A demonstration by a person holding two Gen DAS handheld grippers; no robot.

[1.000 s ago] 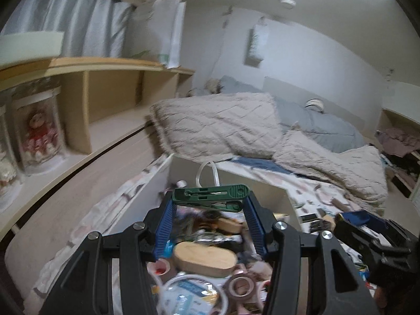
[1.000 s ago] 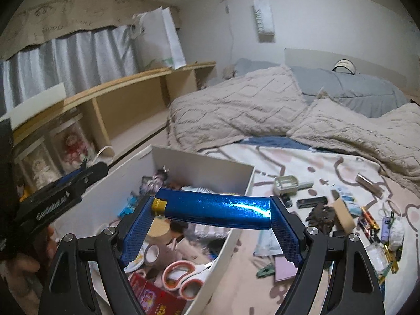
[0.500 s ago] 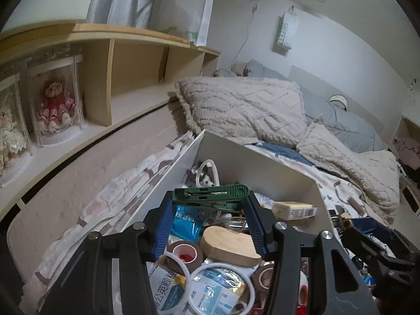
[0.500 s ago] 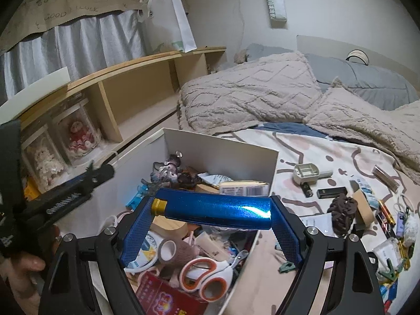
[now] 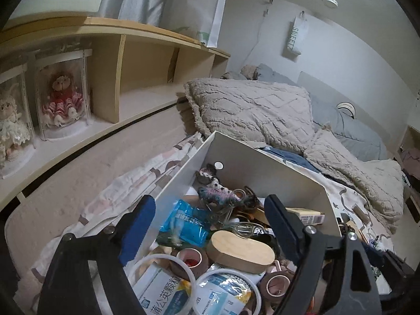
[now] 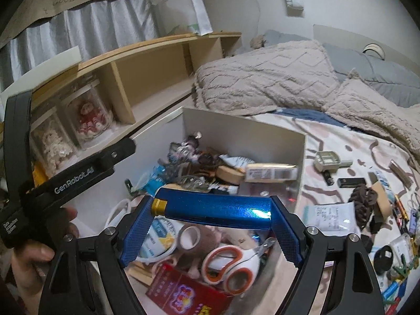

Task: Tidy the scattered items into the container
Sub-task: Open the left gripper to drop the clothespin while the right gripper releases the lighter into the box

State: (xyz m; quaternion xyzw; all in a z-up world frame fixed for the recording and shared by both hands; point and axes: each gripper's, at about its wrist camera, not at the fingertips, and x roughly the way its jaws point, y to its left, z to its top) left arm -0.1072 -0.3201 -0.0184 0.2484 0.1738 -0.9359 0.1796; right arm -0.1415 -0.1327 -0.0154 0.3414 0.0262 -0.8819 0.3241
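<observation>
Dropping is the step in hand: your left tongs have just been opening, nothing between them, over the white box on the bed. Your right tongs clamp a blue tube above the box's near end; release it next.

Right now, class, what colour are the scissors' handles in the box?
Orange and white scissors, clearest in the right wrist view.

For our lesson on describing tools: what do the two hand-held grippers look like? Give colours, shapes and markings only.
Both the left gripper and right gripper have angular black frames with silver screws and blue, textured finger pads. The left gripper's black body carries white "GenRobot.AI" lettering.
</observation>
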